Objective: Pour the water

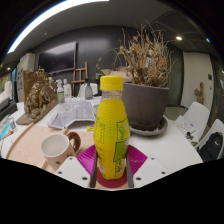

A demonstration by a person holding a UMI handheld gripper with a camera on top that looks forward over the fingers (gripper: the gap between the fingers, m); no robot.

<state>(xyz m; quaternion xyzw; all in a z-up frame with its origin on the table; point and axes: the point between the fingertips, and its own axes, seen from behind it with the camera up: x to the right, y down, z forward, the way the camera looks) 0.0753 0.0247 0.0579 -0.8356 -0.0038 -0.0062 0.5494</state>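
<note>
A yellow bottle (111, 128) stands upright on the white counter (165, 150). It has a yellow cap on top and a yellow and green label around its middle. The drink inside looks yellow too. The bottle stands on a pink square mat (132, 160). The claw (111, 178) is low in front of the bottle, and the foot of the bottle sits between its two fingers. It is hard to tell if the fingers press on the bottle or stay apart. Left of the bottle is a white cup (56, 148) on a round tray (22, 150). Behind the bottle, to the right, is a big gray pot (147, 103) with dry brown twigs in it.
</note>
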